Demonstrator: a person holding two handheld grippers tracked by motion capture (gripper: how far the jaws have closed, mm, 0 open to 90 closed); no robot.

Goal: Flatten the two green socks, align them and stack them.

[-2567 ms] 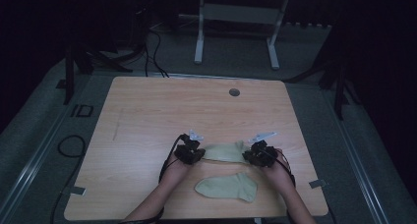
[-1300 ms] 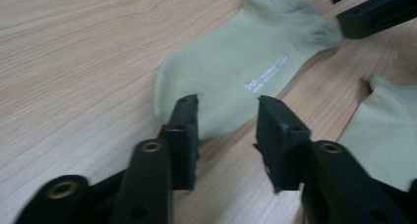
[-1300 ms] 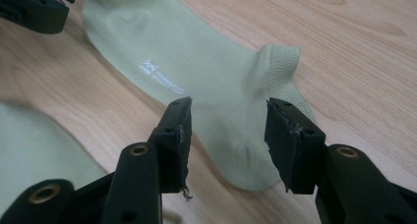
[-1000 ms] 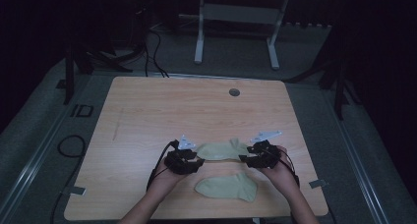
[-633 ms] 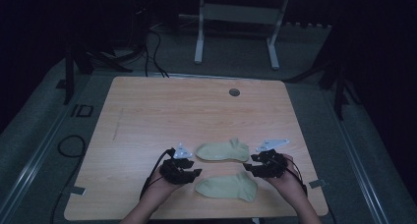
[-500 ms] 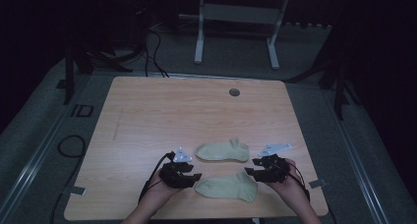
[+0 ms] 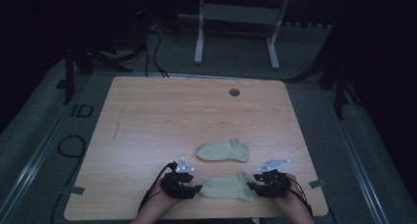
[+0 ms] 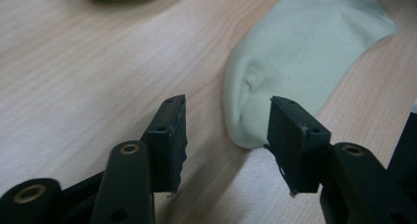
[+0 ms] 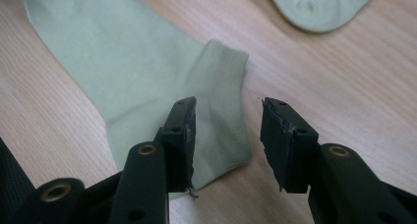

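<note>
Two pale green socks are lying on the wooden table (image 7: 147,116), and no writing is showing on either. The near sock (image 7: 227,186) is lying flat by the table's front edge, between two grippers; the far sock (image 7: 222,151) is sitting just beyond it. The left gripper (image 8: 226,128), its jaws apart after just widening, is framing the sock's toe without pressing. The right gripper (image 9: 227,130), jaws just narrowing yet open, is straddling the cuff edge.

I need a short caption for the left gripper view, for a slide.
Open black left gripper straddling the toe end of a pale green sock on the light wooden table.
</note>
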